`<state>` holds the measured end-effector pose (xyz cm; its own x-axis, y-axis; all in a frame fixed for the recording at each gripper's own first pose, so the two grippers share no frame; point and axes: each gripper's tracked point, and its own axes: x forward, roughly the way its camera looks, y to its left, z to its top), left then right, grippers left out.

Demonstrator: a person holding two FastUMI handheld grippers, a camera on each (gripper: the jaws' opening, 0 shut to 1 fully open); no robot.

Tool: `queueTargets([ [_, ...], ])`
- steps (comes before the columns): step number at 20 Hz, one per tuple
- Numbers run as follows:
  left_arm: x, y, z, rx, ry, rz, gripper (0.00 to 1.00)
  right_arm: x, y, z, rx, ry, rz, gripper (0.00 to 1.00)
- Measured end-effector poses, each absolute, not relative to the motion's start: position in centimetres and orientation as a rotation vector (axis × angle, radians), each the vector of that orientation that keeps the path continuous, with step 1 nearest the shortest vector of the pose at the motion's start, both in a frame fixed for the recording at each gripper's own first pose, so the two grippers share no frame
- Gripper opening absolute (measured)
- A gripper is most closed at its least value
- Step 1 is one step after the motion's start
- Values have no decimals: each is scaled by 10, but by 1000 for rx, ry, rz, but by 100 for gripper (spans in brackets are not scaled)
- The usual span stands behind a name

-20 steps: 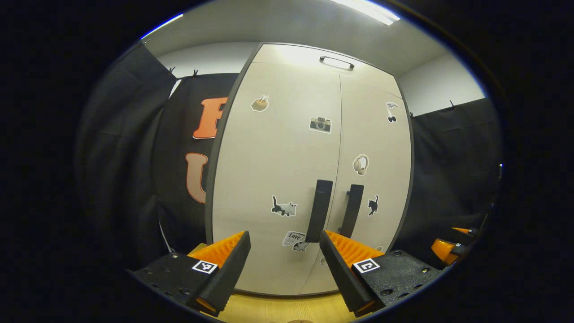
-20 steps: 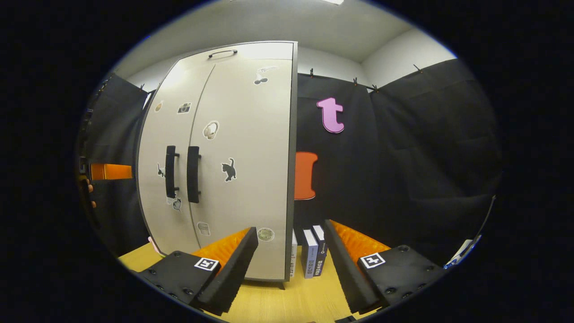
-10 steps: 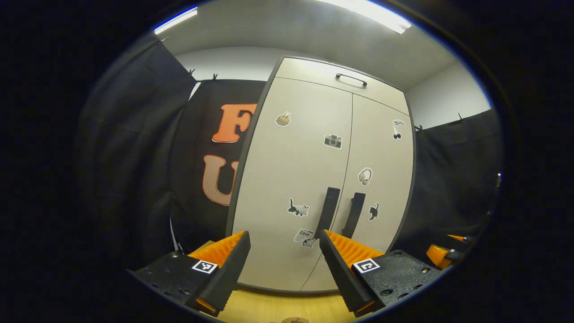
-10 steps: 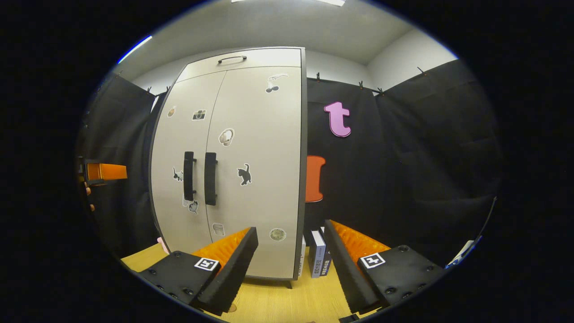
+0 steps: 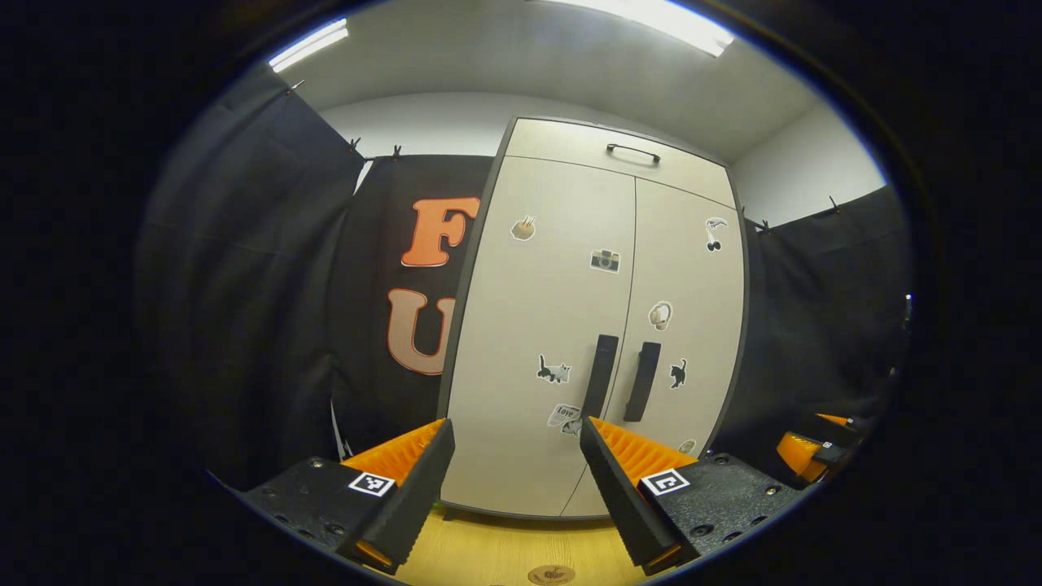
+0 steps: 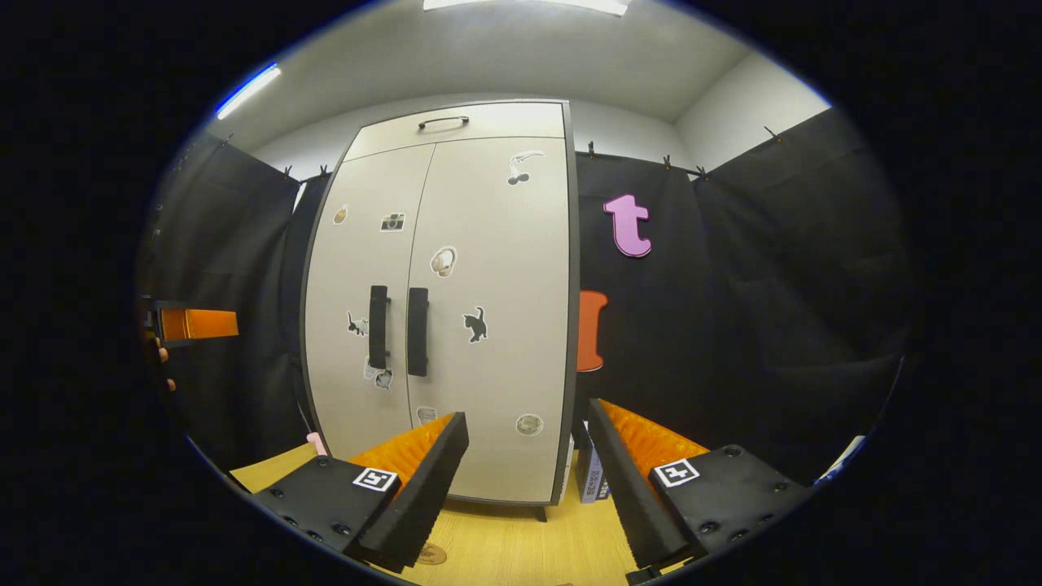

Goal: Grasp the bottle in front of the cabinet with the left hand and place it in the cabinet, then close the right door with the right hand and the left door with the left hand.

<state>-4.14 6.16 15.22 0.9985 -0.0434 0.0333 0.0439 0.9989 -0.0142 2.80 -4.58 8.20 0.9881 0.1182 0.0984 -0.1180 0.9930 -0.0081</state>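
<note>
The pale grey cabinet (image 5: 586,325) (image 6: 456,309) stands upright on the wooden table with both doors shut. Two black vertical handles sit side by side at the middle: the left door handle (image 5: 602,376) (image 6: 378,327) and the right door handle (image 5: 643,381) (image 6: 418,331). Small stickers dot both doors. My left gripper (image 5: 514,488) is open and holds nothing, a short way back from the left door. My right gripper (image 6: 525,488) is open too, set back from the cabinet's right edge. The other gripper (image 5: 806,452) (image 6: 195,323) appears at the side of each view.
Books (image 6: 590,476) stand on the table just right of the cabinet. The wooden table top (image 5: 505,553) (image 6: 521,545) runs in front of the cabinet, with a round mark (image 5: 555,575) on it. A small pink thing (image 6: 316,443) lies by the cabinet's left foot.
Both grippers have drawn back from the cabinet, which looks smaller and more fully framed now. The doors stay shut and both grippers stay open.
</note>
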Motion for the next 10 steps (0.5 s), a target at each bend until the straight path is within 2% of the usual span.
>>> queueTargets([
  [5, -52, 54, 161, -6, -53, -59, 95, 21, -51, 87, -10, -116, 109, 98],
  [6, -52, 52, 161, -7, -55, -59, 95, 18, -53, 88, -9, -119, 107, 94],
  [7, -53, 52, 163, -10, -56, -59, 95, 18, -53, 89, -8, -122, 104, 94],
  [8, -52, 51, 162, -14, -55, -61, 95, 18, -54, 90, -9, -126, 102, 98],
  [10, -53, 48, 159, -23, -48, -69, 95, 18, -56, 90, -13, -127, 97, 98],
])
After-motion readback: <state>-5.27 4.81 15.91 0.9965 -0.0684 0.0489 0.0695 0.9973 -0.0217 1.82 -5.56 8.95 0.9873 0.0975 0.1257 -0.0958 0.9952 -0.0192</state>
